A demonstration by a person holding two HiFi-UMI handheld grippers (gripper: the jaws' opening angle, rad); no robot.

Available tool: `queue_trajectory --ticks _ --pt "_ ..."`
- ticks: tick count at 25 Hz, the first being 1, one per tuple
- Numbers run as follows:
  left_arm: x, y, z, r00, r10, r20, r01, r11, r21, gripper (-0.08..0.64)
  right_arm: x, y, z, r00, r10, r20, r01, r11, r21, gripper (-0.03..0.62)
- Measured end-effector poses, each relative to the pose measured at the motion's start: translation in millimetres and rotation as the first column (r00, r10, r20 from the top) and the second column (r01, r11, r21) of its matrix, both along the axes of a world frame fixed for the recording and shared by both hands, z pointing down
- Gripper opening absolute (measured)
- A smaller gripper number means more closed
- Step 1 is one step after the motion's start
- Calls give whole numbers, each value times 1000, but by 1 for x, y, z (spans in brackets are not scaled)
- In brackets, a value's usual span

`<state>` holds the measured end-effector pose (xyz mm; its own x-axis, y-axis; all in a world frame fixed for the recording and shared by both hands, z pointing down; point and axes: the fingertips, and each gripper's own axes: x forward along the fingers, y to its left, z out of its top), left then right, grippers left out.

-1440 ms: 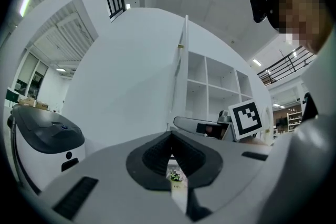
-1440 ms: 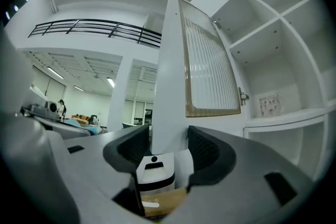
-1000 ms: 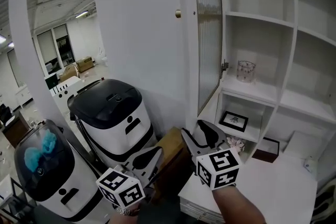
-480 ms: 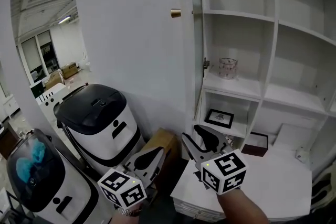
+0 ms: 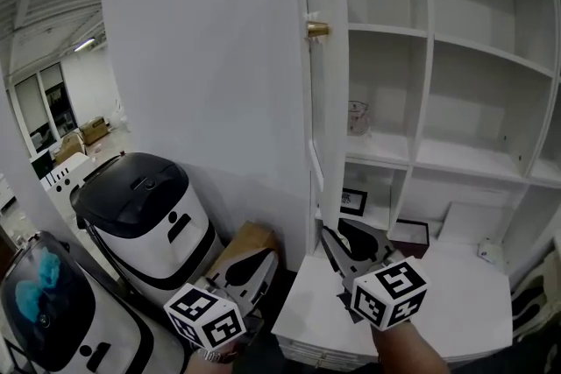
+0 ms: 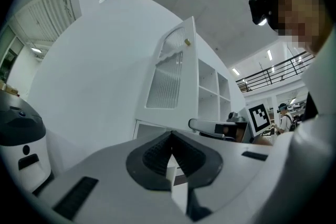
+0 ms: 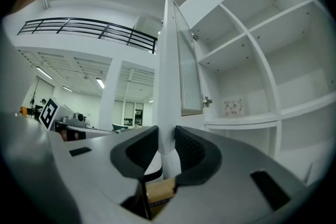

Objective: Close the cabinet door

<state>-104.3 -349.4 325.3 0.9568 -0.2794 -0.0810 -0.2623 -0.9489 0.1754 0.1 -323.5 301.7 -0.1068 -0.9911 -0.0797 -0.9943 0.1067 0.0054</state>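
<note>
**shelfwatcher:** so where's the cabinet door (image 5: 321,127) at, closed or what?

**two_jaws:** nope, open. It sticks straight out from the white cabinet (image 5: 456,162), so the head view gets it pretty much edge-on. The brass knob (image 5: 317,31) is up high on the edge facing the camera. It's got a ribbed glass panel, easiest to see in the right gripper view.

**shelfwatcher:** and the grippers?

**two_jaws:** The right hand-held gripper (image 7: 167,139) is down at the door's bottom corner, pointing level. Its jaws are closing with the door's free edge slotted between them. The pads look to be right up against both faces of it, so I'd call that grasping the door. The left hand-held gripper (image 6: 170,139) is off to the left of the door, not touching it. Its jaws are clenched tip to tip with nothing in them, and it hangs above a cardboard box (image 5: 241,243).

**shelfwatcher:** anything in the cabinet?

**two_jaws:** A small glass (image 5: 358,116) on a shelf, half hidden behind the door, and a framed picture (image 5: 353,201) in the cubby below it. A white bench (image 5: 456,302) runs under the shelves, and the right one's marker cube (image 5: 390,295) sits above it. Left of all that, by the wall, is a white bin (image 5: 145,206) with a black lid.
</note>
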Motion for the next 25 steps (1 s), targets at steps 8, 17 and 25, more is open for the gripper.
queue_trajectory --ticks 8,17,25 --pt "39 18 -1 994 110 -16 -110 994 -8 5 57 20 1 988 152 -9 -152 988 -16 64" --pt "83 32 -1 986 168 -10 -168 985 -22 5 119 27 1 978 207 2 -206 977 -47 63" --pt "98 29 -4 990 144 -6 -144 989 -21 5 146 22 2 981 196 10 -195 979 -57 73"
